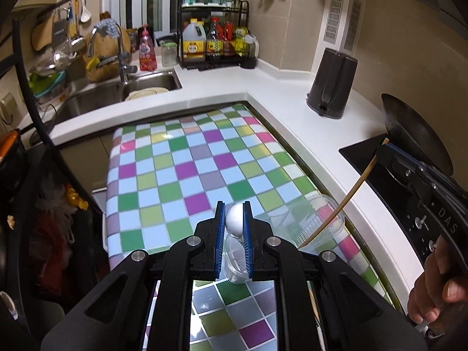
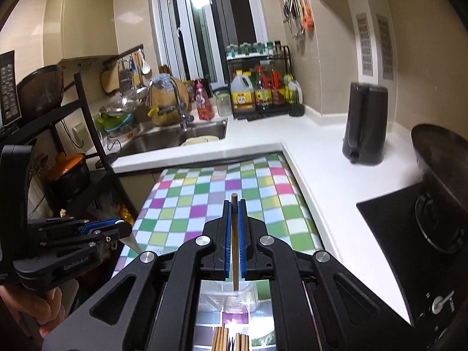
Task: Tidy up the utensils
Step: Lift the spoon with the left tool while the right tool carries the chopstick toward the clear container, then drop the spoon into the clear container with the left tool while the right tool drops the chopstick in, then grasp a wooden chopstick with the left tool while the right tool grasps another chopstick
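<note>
Wooden chopstick (image 2: 234, 242) clamped between right tongs (image 2: 234, 204)

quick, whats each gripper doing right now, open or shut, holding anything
left gripper: shut on a clear plastic spoon with a white bowl end.
right gripper: shut on a single wooden chopstick.

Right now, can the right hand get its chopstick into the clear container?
Probably yes: the right gripper is shut on the chopstick, whose lower tip hangs by the clear container, with nothing visible between them.
</note>
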Motion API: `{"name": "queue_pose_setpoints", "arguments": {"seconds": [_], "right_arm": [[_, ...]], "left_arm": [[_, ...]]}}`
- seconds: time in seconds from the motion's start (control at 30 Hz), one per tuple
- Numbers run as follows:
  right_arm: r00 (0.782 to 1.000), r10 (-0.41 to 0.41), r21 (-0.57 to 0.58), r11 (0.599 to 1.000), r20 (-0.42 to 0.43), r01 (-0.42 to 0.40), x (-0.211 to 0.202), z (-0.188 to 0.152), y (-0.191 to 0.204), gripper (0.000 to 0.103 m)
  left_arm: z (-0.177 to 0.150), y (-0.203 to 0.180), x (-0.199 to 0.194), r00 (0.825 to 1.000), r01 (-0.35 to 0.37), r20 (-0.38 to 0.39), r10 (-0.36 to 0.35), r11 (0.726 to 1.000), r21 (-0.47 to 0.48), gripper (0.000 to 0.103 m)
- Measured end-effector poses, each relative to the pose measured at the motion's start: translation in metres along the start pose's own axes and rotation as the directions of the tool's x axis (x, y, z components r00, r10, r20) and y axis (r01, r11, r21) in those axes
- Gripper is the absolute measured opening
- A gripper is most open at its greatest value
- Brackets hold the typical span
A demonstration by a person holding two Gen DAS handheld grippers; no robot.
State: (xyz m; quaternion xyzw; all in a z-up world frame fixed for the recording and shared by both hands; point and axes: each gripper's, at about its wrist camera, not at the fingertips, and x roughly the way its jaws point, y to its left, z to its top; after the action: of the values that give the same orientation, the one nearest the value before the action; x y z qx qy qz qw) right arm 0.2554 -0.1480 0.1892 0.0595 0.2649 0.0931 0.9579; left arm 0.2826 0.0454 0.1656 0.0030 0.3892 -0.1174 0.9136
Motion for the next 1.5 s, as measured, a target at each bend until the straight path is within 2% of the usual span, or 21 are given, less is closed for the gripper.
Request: {"name": "queue_pose_setpoints", "arguments": {"seconds": [0.13, 0.27, 0.3, 0.33, 0.37, 0.47, 0.67, 0.87, 1.0, 1.07, 1.17, 1.33, 1.5], "right_arm": [[0.999, -0.006, 0.016, 1.0, -0.04, 0.006, 0.009, -0.013, -0.006, 0.005], [0.996, 0.008, 0.028, 1.0, -0.084, -0.006, 0.013, -0.021, -0.008, 0.014], [0.996, 0.007, 0.023, 1.0, -0.088, -0.005, 0.013, -0.022, -0.008, 0.015], [0.996, 0.003, 0.017, 1.0, -0.089, -0.001, 0.011, -0.023, -0.007, 0.018], [0.996, -0.001, 0.013, 1.0, -0.091, 0.002, 0.009, -0.023, -0.007, 0.024], [0.995, -0.002, 0.027, 1.0, -0.1, 0.005, 0.0, -0.024, -0.011, 0.034], [0.998, 0.02, 0.018, 1.0, -0.066, -0.019, -0.036, -0.035, -0.012, 0.034], [0.999, 0.048, 0.0, 0.999, 0.023, -0.048, -0.096, -0.085, -0.02, 0.034], [0.996, -0.025, -0.02, 0.999, 0.085, 0.027, -0.129, -0.146, -0.025, 0.034], [0.995, -0.048, -0.007, 0.999, 0.088, 0.048, -0.137, -0.173, -0.03, 0.033], [0.997, -0.06, -0.012, 0.998, 0.057, 0.061, -0.144, -0.21, -0.033, 0.031], [0.997, -0.056, -0.022, 0.998, -0.06, 0.055, -0.137, -0.259, -0.038, 0.018], [0.987, -0.001, 0.011, 1.0, -0.162, 0.003, -0.121, -0.294, -0.042, 0.014]], "left_arm": [[-0.006, 0.004, 0.014, 1.0, 0.012, -0.026, -0.012, 1.0, -0.018, 0.012], [-0.007, 0.008, 0.023, 0.998, 0.038, -0.045, -0.04, 0.998, -0.044, 0.014], [-0.006, 0.01, 0.024, 0.998, 0.038, -0.047, -0.04, 0.998, -0.049, 0.025], [-0.006, 0.01, 0.024, 0.999, 0.028, -0.042, -0.03, 0.998, -0.051, 0.041], [-0.006, 0.011, 0.019, 0.999, 0.015, -0.028, -0.016, 0.999, -0.052, 0.046], [-0.004, 0.014, 0.005, 1.0, 0.011, 0.007, -0.011, 0.997, -0.071, 0.047], [-0.023, 0.005, -0.043, 0.992, -0.022, 0.121, 0.03, 0.997, -0.071, 0.049], [-0.088, -0.018, -0.084, 0.973, -0.036, 0.224, 0.05, 0.997, -0.066, 0.049], [-0.152, -0.037, -0.091, 0.963, -0.041, 0.263, 0.059, 0.997, -0.072, 0.049], [-0.185, -0.046, -0.084, 0.966, -0.057, 0.246, 0.078, 0.994, -0.089, 0.049], [-0.229, -0.06, -0.071, 0.977, -0.049, 0.2, 0.07, 0.993, -0.108, 0.044], [-0.282, -0.072, -0.057, 0.989, -0.025, 0.144, 0.046, 0.99, -0.142, 0.02], [-0.313, -0.087, -0.045, 0.996, 0.011, 0.095, 0.002, 0.991, -0.132, 0.018]]}}
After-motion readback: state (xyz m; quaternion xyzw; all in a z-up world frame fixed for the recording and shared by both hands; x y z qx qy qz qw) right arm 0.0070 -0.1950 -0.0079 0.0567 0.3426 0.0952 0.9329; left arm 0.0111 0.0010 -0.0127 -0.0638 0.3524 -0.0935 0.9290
